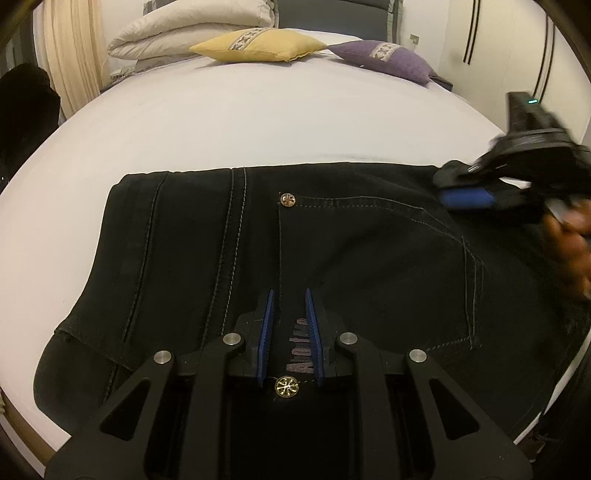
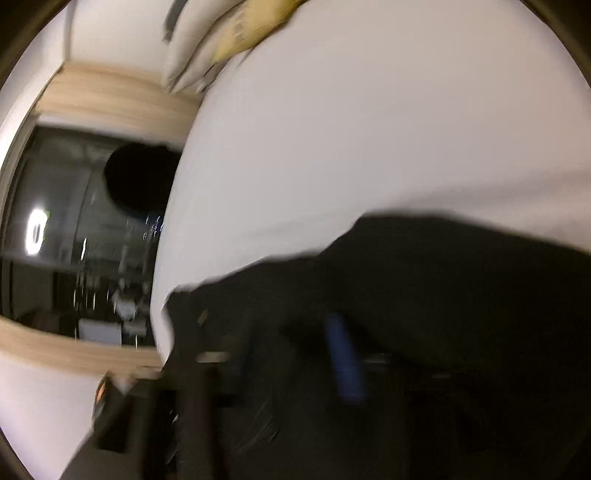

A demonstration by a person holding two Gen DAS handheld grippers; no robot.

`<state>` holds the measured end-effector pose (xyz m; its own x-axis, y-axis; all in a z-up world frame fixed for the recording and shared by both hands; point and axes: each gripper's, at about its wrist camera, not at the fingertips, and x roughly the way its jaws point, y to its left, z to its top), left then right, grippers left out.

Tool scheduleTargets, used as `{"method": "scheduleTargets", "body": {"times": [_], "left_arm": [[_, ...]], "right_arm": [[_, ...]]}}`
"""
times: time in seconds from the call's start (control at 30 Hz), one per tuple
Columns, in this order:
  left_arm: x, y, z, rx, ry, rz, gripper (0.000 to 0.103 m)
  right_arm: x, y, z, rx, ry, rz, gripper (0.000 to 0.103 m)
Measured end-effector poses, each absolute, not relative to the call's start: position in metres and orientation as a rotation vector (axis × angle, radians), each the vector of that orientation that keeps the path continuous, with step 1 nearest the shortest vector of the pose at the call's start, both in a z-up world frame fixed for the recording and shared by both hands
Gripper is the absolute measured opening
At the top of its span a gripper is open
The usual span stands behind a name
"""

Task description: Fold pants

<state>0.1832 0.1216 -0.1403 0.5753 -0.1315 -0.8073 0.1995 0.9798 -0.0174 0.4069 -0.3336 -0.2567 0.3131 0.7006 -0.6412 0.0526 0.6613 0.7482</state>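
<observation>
Black denim pants (image 1: 332, 251) lie folded on the white bed (image 1: 258, 122), back pocket and metal rivets facing up. My left gripper (image 1: 290, 295) hovers just over the pants near the waistband label, its blue pads slightly apart with nothing between them. My right gripper (image 1: 454, 184) is at the pants' far right edge, blurred, with dark cloth between its blue pad and upper finger. In the right wrist view the pants (image 2: 424, 295) fill the lower half in blur, and one blue pad (image 2: 343, 354) shows against the cloth.
A yellow cushion (image 1: 258, 46), a purple cushion (image 1: 388, 59) and stacked white pillows (image 1: 192, 29) lie at the head of the bed. Cream curtains (image 1: 70, 55) hang at the left. A dark window (image 2: 74, 240) with a wooden frame is beside the bed.
</observation>
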Motion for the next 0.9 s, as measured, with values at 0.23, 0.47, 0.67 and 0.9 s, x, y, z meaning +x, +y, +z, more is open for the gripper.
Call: {"method": "scheduleTargets", "body": {"times": [0.23,0.47,0.67,0.9], "left_arm": [[0.172,0.126,-0.148,0.051,0.904,-0.187,0.017],[0.165,0.117,-0.141,0.072,0.885,-0.114,0.017],[0.161,0.105,-0.139,0.105,0.886,-0.088,0.017],[0.147,0.083,-0.110,0.085,0.859,-0.066,0.017]], "right_arm": [[0.394,-0.427,-0.253,0.841,1.038,0.256,0.006],[0.266,-0.498,-0.224,0.961,0.871,0.384,0.049],[0.128,-0.609,-0.275,1.210,0.802,0.156,0.000],[0.002,-0.714,-0.252,1.173,0.701,-0.204,0.001]]}}
